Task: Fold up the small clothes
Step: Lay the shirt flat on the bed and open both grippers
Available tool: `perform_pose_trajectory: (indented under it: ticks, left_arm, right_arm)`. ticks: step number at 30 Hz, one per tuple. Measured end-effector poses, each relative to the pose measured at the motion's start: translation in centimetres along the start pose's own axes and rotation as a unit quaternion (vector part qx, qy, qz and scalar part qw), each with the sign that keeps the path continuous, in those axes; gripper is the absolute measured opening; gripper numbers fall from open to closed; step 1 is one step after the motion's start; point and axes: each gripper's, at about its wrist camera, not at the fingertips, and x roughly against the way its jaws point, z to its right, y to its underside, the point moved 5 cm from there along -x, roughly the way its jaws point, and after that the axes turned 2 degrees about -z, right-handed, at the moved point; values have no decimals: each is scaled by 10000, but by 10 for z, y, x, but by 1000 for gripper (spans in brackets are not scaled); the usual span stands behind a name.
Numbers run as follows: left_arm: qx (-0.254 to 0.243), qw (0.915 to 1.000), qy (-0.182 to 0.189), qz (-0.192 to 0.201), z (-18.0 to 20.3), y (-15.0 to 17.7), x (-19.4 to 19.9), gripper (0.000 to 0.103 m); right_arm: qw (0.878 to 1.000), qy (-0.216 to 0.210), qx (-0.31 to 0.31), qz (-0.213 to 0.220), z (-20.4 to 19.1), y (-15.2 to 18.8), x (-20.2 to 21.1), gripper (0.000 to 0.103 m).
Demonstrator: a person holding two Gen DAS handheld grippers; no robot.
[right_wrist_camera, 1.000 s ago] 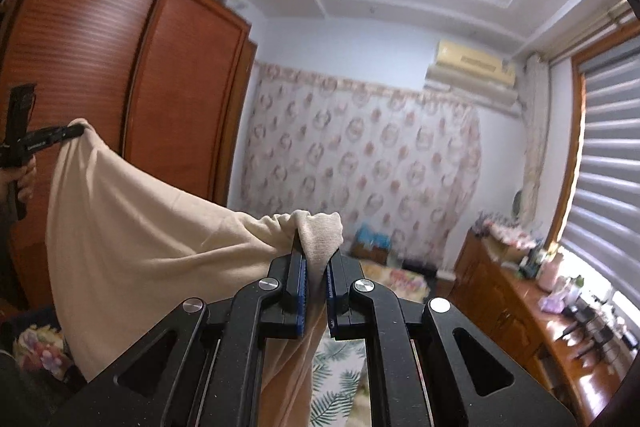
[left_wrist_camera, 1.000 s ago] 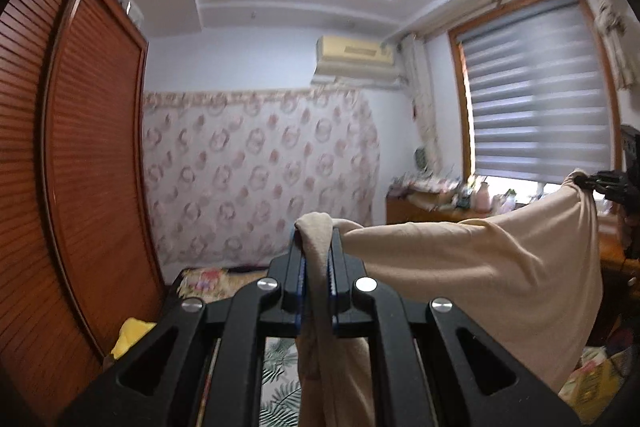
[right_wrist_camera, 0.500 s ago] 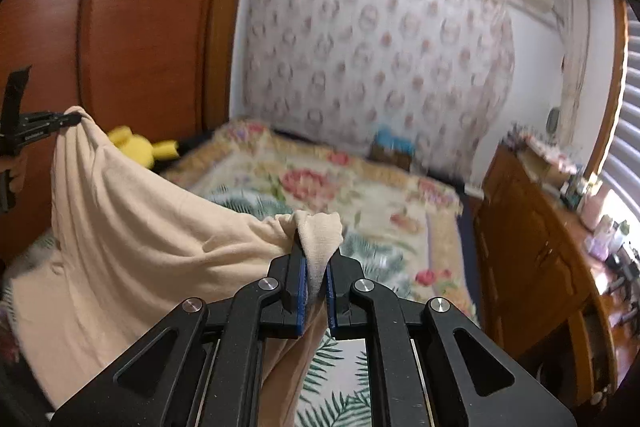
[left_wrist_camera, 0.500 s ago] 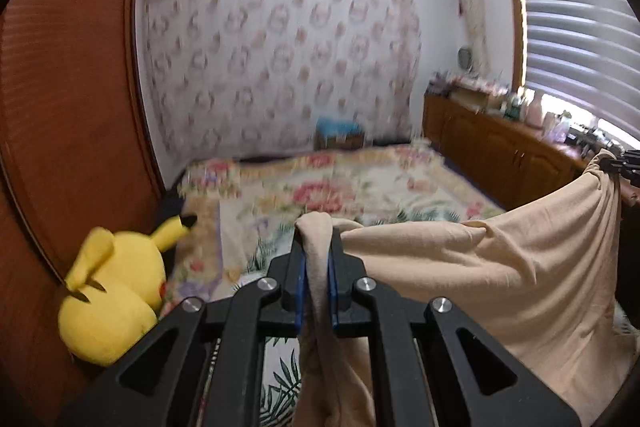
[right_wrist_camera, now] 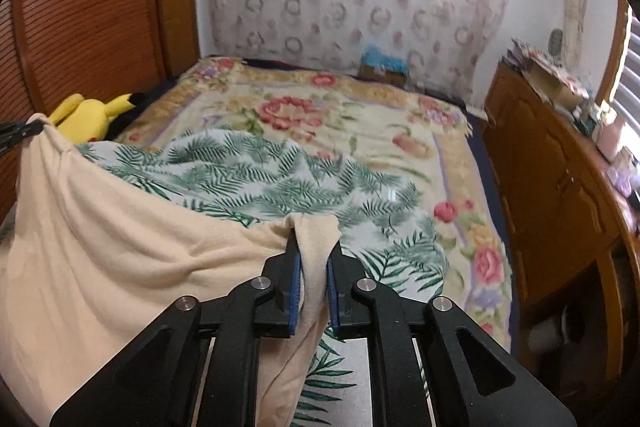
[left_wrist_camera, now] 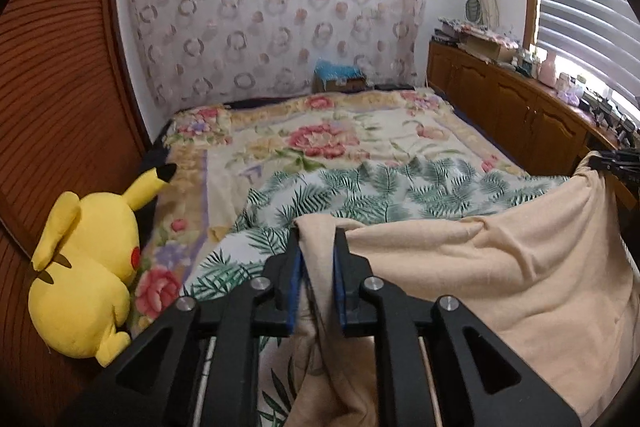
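Note:
A beige garment (left_wrist_camera: 500, 279) hangs stretched between my two grippers above the bed. My left gripper (left_wrist_camera: 316, 239) is shut on one top corner of it; the cloth spreads to the right, where the right gripper's tips (left_wrist_camera: 612, 163) pinch the other corner. In the right wrist view my right gripper (right_wrist_camera: 314, 243) is shut on its corner of the garment (right_wrist_camera: 120, 251), which spreads left to the left gripper's tips (right_wrist_camera: 20, 133). The garment's lower part is hidden below the frames.
The bed has a floral blanket (left_wrist_camera: 320, 139) and a palm-leaf sheet (left_wrist_camera: 380, 191). A yellow plush toy (left_wrist_camera: 84, 267) sits at the bed's left edge against the wooden wardrobe (left_wrist_camera: 60, 107). A wooden cabinet (right_wrist_camera: 560, 187) with clutter runs along the right.
Both grippers have tilted downward and lowered with the garment: the view went from ceiling and wall to the bed. The garment now hangs lower, just above the bed.

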Motion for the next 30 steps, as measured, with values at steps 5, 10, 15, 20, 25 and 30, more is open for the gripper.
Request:
perform_pose_trajectory:
  ticks: [5, 10, 15, 20, 25, 30]
  left_arm:
    - [41, 9999, 145, -41, -3, 14, 18, 44]
    - [95, 9994, 298, -136, -4, 39, 46, 63]
    - [39, 9987, 373, -332, 5, 71, 67, 64]
    - [11, 9980, 477, -424, 20, 99, 82, 64]
    - [72, 9972, 570, -483, 31, 122, 95, 64]
    - [34, 9966, 534, -631, 36, 135, 93, 64]
  right_arm:
    - [9999, -10, 71, 81, -7, 7, 20, 38]
    - [9996, -133, 106, 225, -25, 31, 58, 45]
    - [9994, -323, 60, 102, -47, 67, 81, 46]
    - [9990, -432, -87, -33, -63, 109, 92, 46]
    - [9974, -543, -383, -265, -72, 146, 90, 46]
    - [9962, -598, -494, -387, -78, 164, 80, 46]
